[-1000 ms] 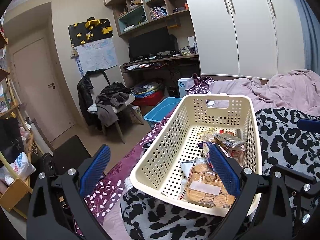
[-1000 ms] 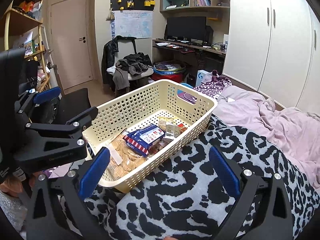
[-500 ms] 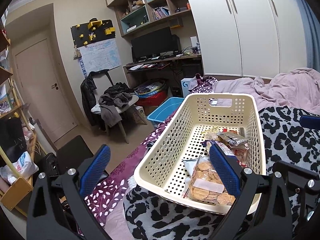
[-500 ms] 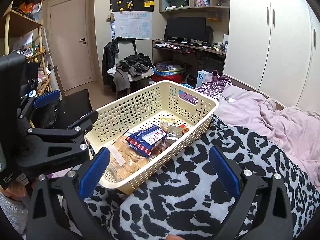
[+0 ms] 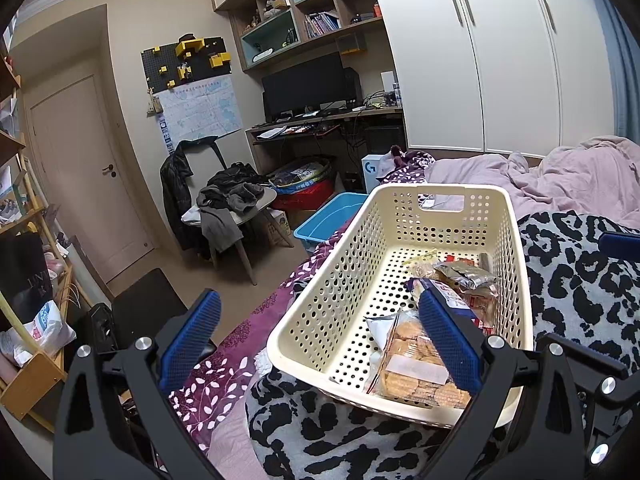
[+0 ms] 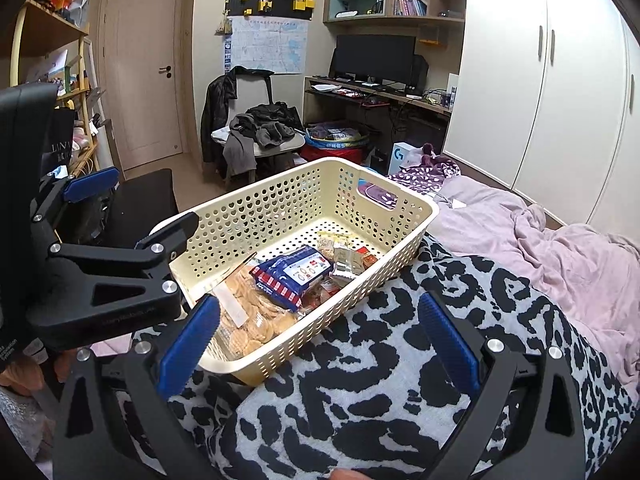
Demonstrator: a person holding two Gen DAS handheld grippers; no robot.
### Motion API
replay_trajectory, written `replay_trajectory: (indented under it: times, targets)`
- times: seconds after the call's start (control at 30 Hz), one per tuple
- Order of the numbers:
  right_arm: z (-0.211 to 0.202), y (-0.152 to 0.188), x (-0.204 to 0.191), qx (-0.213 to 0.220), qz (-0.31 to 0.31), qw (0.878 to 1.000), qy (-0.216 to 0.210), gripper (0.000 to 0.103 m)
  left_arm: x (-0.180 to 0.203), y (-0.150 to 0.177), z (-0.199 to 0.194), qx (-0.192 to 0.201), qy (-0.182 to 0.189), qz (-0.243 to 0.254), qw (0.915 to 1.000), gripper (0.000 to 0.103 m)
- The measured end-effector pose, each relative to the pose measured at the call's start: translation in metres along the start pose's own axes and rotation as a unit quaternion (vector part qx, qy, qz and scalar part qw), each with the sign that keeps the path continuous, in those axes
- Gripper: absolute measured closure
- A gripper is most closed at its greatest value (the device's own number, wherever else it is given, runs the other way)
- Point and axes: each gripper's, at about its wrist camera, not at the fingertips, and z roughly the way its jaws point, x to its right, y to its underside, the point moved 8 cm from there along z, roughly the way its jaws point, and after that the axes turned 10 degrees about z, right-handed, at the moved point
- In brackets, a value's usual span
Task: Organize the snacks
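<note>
Both grippers held wide, nothing between the fingers.
The left black two-finger gripper with blue pads (image 5: 320, 340) gapes empty, level and pointing forward; to its right, the right black two-finger gripper with blue pads (image 6: 320, 340) does likewise.

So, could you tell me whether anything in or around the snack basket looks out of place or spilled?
Nothing stands out. The cream basket sits level on the leopard-print blanket, and the snacks, including the cracker pack and blue packet, all lie inside it. Both grippers are open and empty.
</note>
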Motion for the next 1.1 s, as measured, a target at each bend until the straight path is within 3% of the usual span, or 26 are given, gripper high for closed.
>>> replay_trajectory:
  times: [1.1]
  targets:
    - [0.003, 0.007, -0.010, -0.011, -0.020, 1.000, -0.006, 0.005, 0.003, 0.001, 0.002, -0.001, 0.004, 0.001, 1.0000, 0.002]
